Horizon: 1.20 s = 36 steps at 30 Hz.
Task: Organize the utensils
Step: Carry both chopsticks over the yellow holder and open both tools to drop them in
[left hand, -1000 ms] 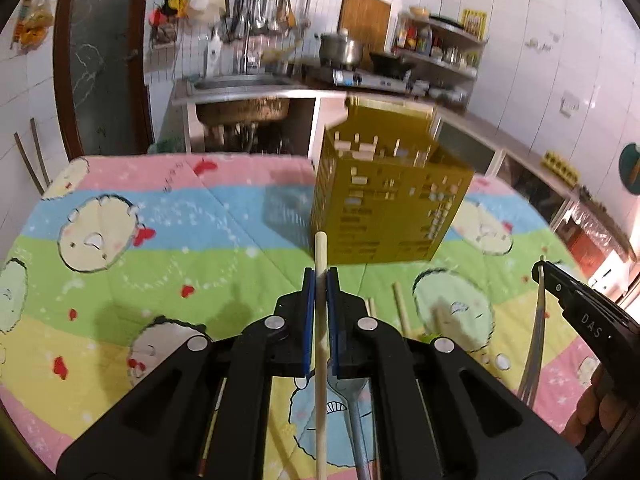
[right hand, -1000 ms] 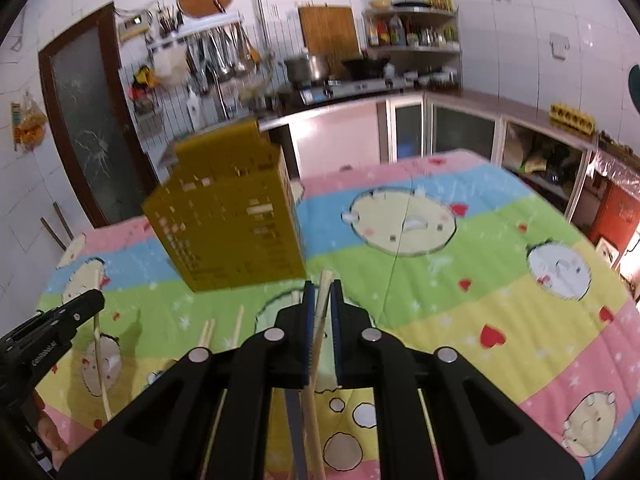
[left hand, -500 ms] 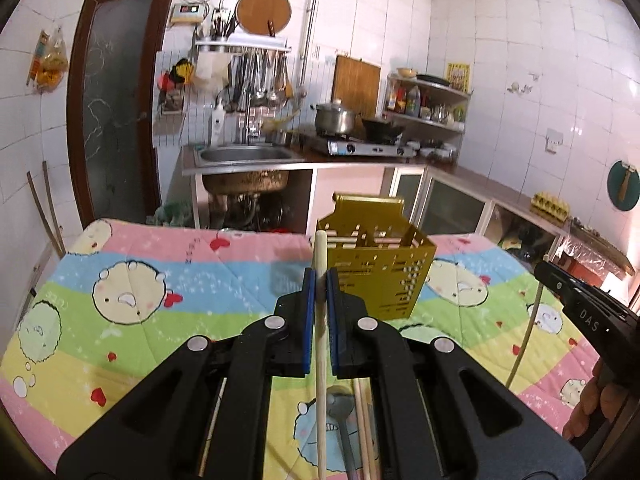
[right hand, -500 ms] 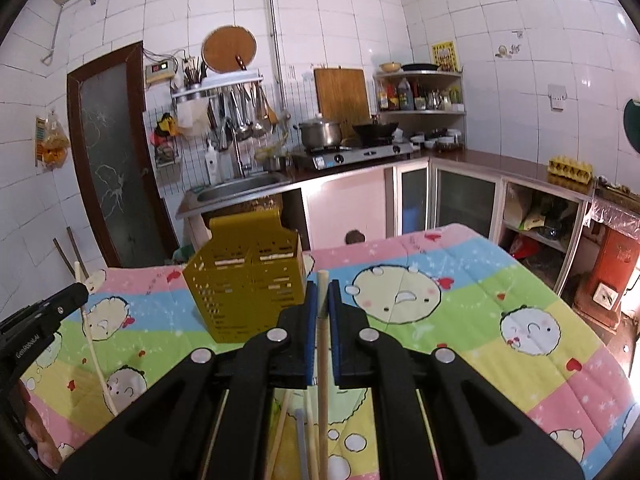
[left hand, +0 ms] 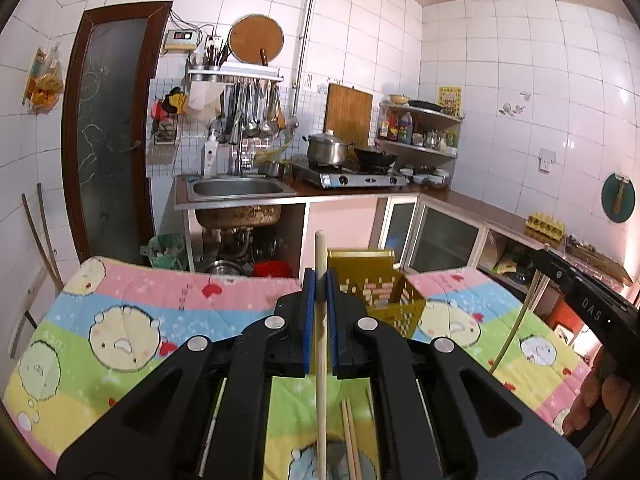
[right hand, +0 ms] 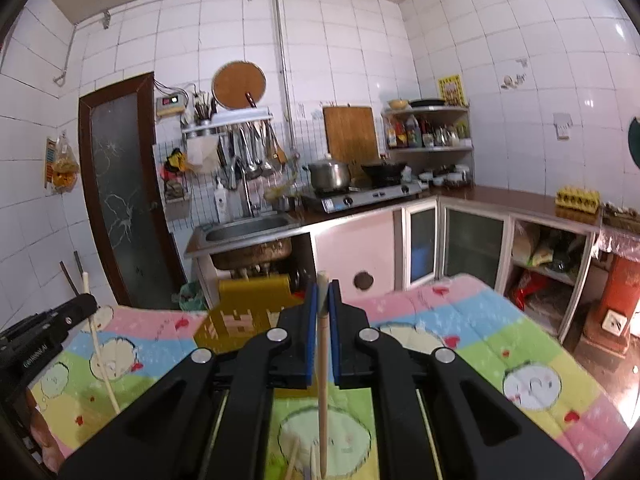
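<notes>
Yellow perforated utensil basket [left hand: 386, 292] w/ slotted walls stands on the cartoon-print tabletop [left hand: 120, 332] near its far edge. Left gripper [left hand: 320, 320] clenches a pale wooden chopstick [left hand: 321, 344]; right gripper [right hand: 323, 328] pinches another chopstick [right hand: 322, 360]. Loose chopsticks [left hand: 349, 440] lie nearer.

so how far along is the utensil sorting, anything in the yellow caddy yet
Done: nothing that shows; what can be seen of the yellow caddy shows no utensils, though its inside is mostly hidden. In hand: the left gripper is shut on a chopstick, and the right gripper is shut on a second chopstick, both held up above the table. Left: dropping these in, then the loose chopsticks lying on the cartoon cloth.
</notes>
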Available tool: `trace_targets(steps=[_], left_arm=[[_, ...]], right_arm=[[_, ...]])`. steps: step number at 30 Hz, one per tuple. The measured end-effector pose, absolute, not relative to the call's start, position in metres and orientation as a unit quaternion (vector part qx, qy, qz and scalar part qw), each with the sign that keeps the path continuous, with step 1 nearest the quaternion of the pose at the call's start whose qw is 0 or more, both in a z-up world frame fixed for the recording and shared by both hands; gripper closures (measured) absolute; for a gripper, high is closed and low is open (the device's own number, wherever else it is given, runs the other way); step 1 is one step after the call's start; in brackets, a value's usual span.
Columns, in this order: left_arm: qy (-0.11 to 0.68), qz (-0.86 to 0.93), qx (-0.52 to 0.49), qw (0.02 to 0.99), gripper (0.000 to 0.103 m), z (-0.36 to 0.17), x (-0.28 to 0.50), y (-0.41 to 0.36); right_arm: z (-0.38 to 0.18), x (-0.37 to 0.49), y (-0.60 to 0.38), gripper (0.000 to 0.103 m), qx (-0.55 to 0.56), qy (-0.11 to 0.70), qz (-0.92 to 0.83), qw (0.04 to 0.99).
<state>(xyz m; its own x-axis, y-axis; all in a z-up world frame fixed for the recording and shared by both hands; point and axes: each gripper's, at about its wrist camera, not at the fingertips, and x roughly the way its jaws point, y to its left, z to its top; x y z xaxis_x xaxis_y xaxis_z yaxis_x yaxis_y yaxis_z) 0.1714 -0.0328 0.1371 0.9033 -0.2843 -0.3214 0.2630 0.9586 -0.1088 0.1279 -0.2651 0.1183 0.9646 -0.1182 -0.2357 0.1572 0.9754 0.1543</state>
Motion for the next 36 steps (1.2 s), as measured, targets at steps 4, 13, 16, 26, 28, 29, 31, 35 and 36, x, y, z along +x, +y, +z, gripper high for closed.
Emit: trace_targets(steps=[4,13,16,26,28,29,31,35,36], left_arm=[[0.150,-0.139,-0.029,0.978,0.098,0.159,0.192,-0.040],[0.088,-0.148,-0.040,0.984,0.098,0.214,0.251,-0.062],[0.076,-0.149,-0.040,0.985,0.098,0.222,0.273,-0.074],[0.114,-0.155,-0.043,0.980,0.098,0.153,0.339,-0.094],[0.126,-0.153,-0.040,0.979,0.098,0.135,0.345,-0.095],[0.131,-0.151,-0.038,0.979,0.098,0.128,0.346,-0.095],[0.145,-0.150,-0.035,0.977,0.098,0.116,0.350,-0.095],[0.159,-0.140,-0.027,0.977,0.098,0.107,0.353,-0.091],[0.161,-0.138,-0.026,0.977,0.091,0.109,0.351,-0.088]], right_arm=[[0.147,0.147,-0.261,0.097,0.076,0.093,-0.062,0.991],[0.204,0.212,-0.255,0.097,0.056,0.054,-0.053,0.996],[0.213,0.238,-0.258,0.097,0.061,0.051,-0.049,0.996],[0.152,0.309,-0.258,0.097,0.063,0.099,-0.032,0.993],[0.134,0.317,-0.261,0.097,0.064,0.115,-0.029,0.991],[0.127,0.320,-0.261,0.097,0.062,0.120,-0.031,0.990],[0.111,0.325,-0.260,0.097,0.059,0.134,-0.032,0.989],[0.095,0.325,-0.264,0.096,0.064,0.147,-0.030,0.987],[0.095,0.322,-0.266,0.095,0.068,0.147,-0.025,0.986]])
